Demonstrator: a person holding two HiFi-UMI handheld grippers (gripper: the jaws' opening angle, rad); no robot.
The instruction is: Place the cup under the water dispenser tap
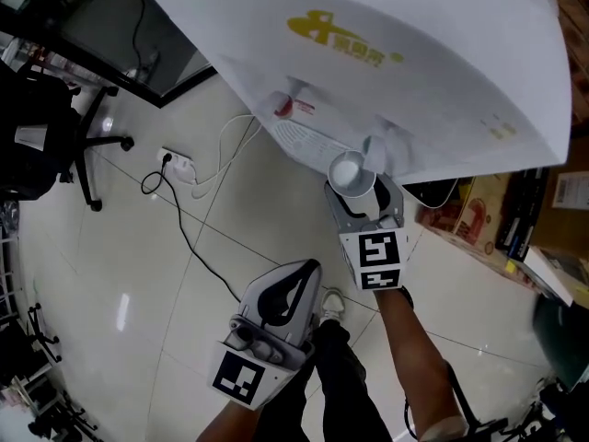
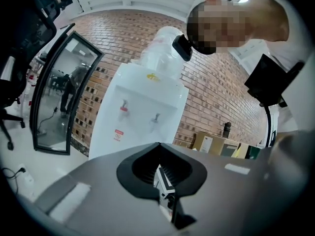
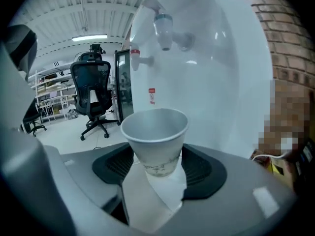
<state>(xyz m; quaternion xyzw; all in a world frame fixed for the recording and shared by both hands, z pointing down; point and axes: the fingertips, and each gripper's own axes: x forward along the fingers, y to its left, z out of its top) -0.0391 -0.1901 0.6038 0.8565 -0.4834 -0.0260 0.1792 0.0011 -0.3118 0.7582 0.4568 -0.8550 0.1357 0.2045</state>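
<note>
Right claw (image 3: pixel 155 167) clamped on cup (image 3: pixel 155 131), upright, rim up. Grey tap (image 3: pixel 164 29) on water dispenser (image 3: pixel 221 82) sits above and just ahead of the rim, so I'd move forward. Left claw (image 2: pixel 158 167) closed, empty, farther back.

Upright white cup (image 3: pixel 155 132) near tap (image 3: pixel 163 31).

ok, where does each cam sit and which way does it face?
Head view: on the head, steeply down at dispenser and floor; shows forearms, left tool, right tool.
Left gripper view: on that tool, upward at dispenser front; shut jaws, torso.
Right gripper view: on that tool, at the tap; jaws hold cup.
Head and right share the cup.
</note>
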